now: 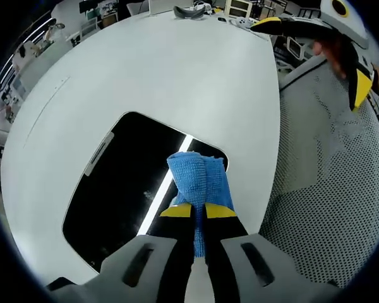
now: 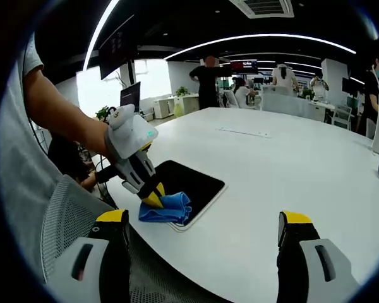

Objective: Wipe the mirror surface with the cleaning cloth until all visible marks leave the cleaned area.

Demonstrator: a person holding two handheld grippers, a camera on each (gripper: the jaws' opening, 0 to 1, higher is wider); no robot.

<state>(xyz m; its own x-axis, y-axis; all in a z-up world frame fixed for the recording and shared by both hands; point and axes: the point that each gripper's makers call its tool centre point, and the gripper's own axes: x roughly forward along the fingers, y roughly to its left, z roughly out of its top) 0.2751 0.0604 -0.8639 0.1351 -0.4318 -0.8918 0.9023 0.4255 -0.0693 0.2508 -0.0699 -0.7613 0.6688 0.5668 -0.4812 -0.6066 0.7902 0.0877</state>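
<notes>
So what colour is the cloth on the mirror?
Blue. The cloth, held in the left tool, shows best in the left gripper view.

my left gripper view close above mirror, facing down, right gripper view further back, sideways across table, both sharing mirror and cloth

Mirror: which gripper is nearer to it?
Left. The left gripper, shut on the blue cloth, presses it on the mirror. The right gripper hangs open, off the mirror.

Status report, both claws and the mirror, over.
Left claw shut on blue cloth, cloth pressed on mirror near its edge. Right claw open, empty, over the table. Nothing in the way.
</notes>
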